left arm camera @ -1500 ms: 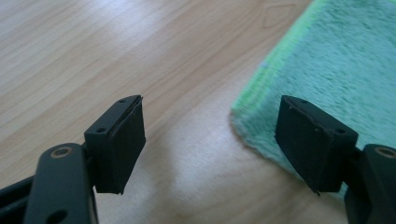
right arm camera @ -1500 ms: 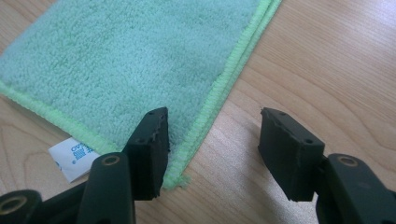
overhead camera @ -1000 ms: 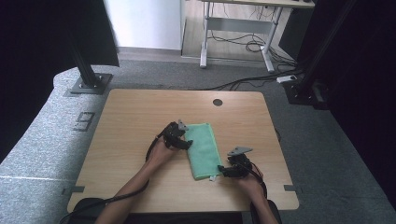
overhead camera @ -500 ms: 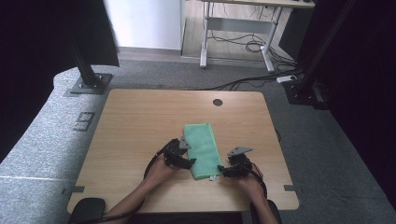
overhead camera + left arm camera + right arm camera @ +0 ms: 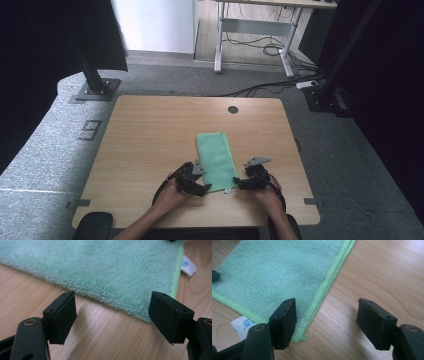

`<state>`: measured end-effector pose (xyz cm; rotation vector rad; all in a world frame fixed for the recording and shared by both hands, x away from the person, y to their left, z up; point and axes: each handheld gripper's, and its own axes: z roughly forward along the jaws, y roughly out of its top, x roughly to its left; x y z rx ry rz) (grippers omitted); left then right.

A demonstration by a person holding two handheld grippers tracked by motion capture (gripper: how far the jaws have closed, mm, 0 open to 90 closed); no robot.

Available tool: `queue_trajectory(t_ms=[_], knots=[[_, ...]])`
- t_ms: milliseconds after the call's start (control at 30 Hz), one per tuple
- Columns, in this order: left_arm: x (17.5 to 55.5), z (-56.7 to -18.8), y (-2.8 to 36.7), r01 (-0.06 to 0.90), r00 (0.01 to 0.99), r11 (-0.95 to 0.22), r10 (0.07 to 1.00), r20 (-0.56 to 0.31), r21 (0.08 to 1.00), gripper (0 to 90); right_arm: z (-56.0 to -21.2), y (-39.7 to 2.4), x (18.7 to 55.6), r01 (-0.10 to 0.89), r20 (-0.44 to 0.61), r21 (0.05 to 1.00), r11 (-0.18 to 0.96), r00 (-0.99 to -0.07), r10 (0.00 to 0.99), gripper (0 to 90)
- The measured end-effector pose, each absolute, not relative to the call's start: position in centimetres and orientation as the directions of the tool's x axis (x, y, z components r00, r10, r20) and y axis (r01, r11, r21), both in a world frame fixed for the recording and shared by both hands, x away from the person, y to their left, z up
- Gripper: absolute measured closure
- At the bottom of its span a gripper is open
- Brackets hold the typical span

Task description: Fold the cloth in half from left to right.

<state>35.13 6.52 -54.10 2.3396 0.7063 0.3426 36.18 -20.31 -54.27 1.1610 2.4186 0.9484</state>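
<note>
The folded green towel (image 5: pixel 216 160) lies flat on the table (image 5: pixel 150 140), near its front edge, positioned for a corner pickup. The left gripper (image 5: pixel 202 186) and right gripper (image 5: pixel 237 184) flank its near corners. Both stand spread, pinching nothing; the right jaws have just been opening.

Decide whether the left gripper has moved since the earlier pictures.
Yes. The left gripper slid along the green towel's left edge toward the table's near edge.
</note>
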Motion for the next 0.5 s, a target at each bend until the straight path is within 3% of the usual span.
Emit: queue_trajectory(t_ms=[133,267,500], knots=[[35.4,-54.2,7.0,0.413,0.813,-0.624,0.581,0.041,0.663,21.8,-54.3,-20.0,36.1,0.590,0.017,0.670,0.450,-0.618,0.786,27.0],[35.6,-54.1,7.7,0.416,0.804,-0.628,0.592,0.057,0.658,21.8,-54.3,-19.4,36.1,0.583,0.007,0.674,0.454,-0.620,0.785,26.9],[36.6,-54.3,10.5,0.481,0.770,-0.578,0.638,-0.002,0.659,20.9,-54.3,-16.9,36.3,0.538,-0.031,0.685,0.491,-0.652,0.758,28.9]])
